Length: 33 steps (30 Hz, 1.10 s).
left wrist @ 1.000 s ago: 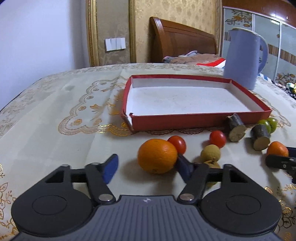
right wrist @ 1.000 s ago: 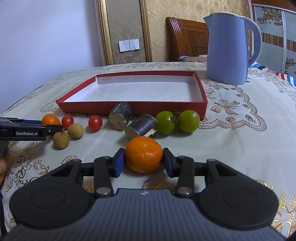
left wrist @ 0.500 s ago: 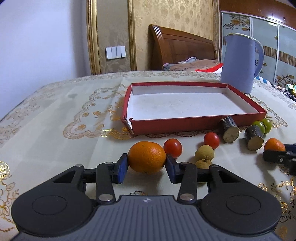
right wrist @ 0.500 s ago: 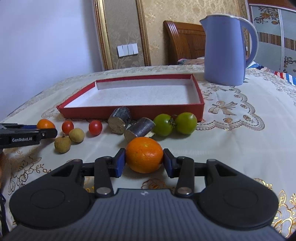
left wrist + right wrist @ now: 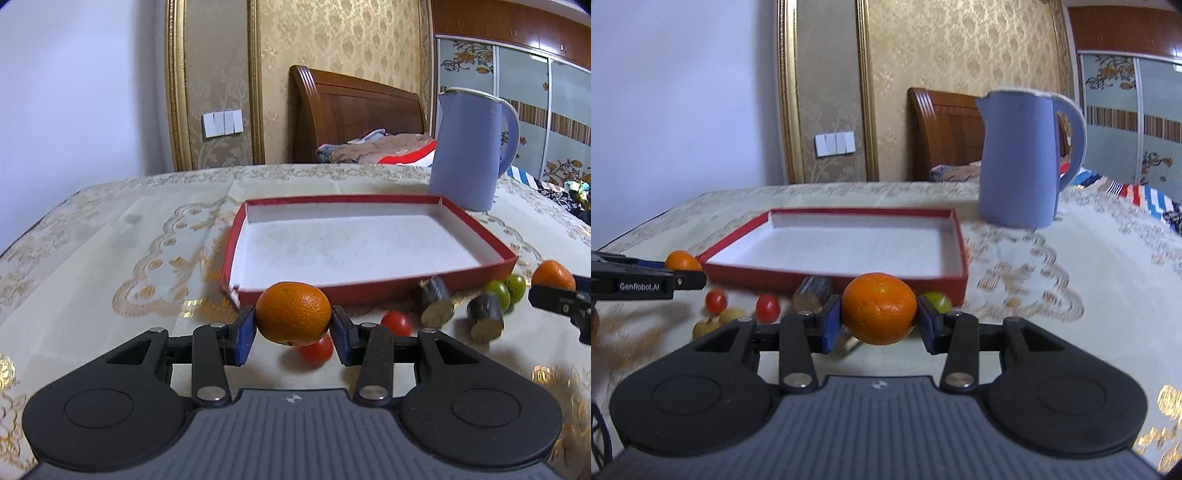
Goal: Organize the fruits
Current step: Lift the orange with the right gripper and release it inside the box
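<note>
My left gripper [image 5: 293, 334] is shut on an orange [image 5: 293, 313], held just above the tablecloth in front of the red box [image 5: 373, 287]. My right gripper [image 5: 877, 325] is shut on a second orange [image 5: 879, 308], also lifted before the red box [image 5: 827, 275]. The box is shallow, white inside and holds nothing. On the cloth before it lie red cherry tomatoes [image 5: 396, 323], green tomatoes [image 5: 506, 288], two cut log pieces [image 5: 436, 300] and yellowish longans [image 5: 729, 315]. Each view shows the other gripper at its edge with its orange.
A blue kettle [image 5: 467, 147] stands behind the box's right corner. The table wears a cream cloth with gold embroidery [image 5: 92, 258]. A wooden bed headboard [image 5: 354, 110] and a wardrobe lie beyond the table.
The left gripper closed on its orange and lifted it off the cloth. The right gripper, holding its orange throughout, rose as well.
</note>
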### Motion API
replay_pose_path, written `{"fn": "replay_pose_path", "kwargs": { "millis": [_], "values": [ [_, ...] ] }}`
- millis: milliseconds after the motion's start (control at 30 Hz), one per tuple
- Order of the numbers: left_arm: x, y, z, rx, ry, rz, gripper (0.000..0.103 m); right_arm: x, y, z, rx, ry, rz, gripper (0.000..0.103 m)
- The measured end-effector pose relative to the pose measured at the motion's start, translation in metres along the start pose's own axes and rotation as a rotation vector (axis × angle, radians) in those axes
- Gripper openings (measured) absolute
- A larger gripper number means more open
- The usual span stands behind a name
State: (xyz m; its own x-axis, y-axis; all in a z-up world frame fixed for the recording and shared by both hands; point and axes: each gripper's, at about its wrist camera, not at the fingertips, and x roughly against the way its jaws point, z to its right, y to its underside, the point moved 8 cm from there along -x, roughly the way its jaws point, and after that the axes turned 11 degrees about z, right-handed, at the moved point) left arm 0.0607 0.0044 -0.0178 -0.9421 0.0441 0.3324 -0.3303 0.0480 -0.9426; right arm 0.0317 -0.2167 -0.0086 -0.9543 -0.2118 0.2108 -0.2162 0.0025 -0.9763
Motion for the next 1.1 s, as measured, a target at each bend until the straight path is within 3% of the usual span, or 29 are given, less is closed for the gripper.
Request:
{"fn": "replay_pose_path", "kwargs": {
  "millis": [267,600,1100],
  "values": [
    [-0.039,-0.016,0.005,0.018,-0.020,0.000,0.043,-0.056,-0.026,0.002,0.036,0.054,0.003,0.041],
    [-0.095,-0.023,-0.003,0.044,-0.090,-0.048,0.043,-0.129,-0.018,0.010,0.019,0.094,-0.106,0.041],
    [-0.133,-0.016,0.000,0.054,-0.116,-0.122,0.043,-0.170,0.002,0.012,0.016,0.123,-0.201,0.041]
  ]
}}
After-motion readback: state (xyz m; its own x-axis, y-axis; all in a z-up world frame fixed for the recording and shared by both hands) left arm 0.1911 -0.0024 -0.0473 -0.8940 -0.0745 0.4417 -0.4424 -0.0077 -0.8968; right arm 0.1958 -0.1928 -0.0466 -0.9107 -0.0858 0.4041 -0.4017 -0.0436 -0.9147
